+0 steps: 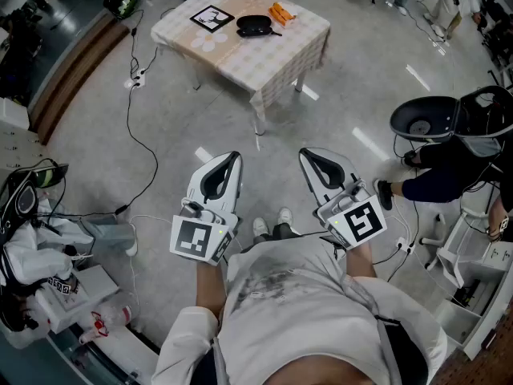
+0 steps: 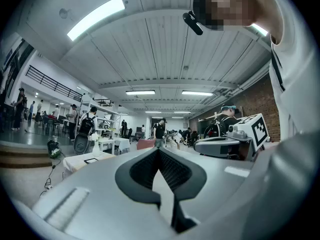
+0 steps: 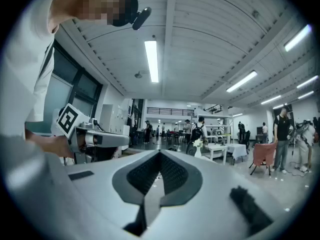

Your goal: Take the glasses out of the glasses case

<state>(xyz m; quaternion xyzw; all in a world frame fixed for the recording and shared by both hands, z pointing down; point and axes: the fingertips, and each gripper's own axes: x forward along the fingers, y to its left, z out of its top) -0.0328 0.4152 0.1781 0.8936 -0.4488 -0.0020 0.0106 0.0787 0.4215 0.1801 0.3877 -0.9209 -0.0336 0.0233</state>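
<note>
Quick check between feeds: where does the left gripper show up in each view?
Head view: left gripper just left of centre, low, jaws together, empty.
Left gripper view: left gripper fills the bottom centre.
Right gripper view: left gripper sits side-on at the left edge.
Shared landmark: the person's white shirt, bottom of the head view, right edge of the left gripper view, left edge of the right.

left gripper (image 1: 230,159): shell is looking like smooth, matt, pale plastic; its pads (image 2: 175,173) are showing dark, ribbed faces.
right gripper (image 1: 308,154): is showing the same matt pale plastic shell.
glasses case (image 1: 255,26): is gleaming black, smooth and hard-looking.
tabletop (image 1: 264,58): is lying under a matt, pale checked cloth.
floor (image 1: 200,111): is shining grey and polished, throwing back streaks of light.
</note>
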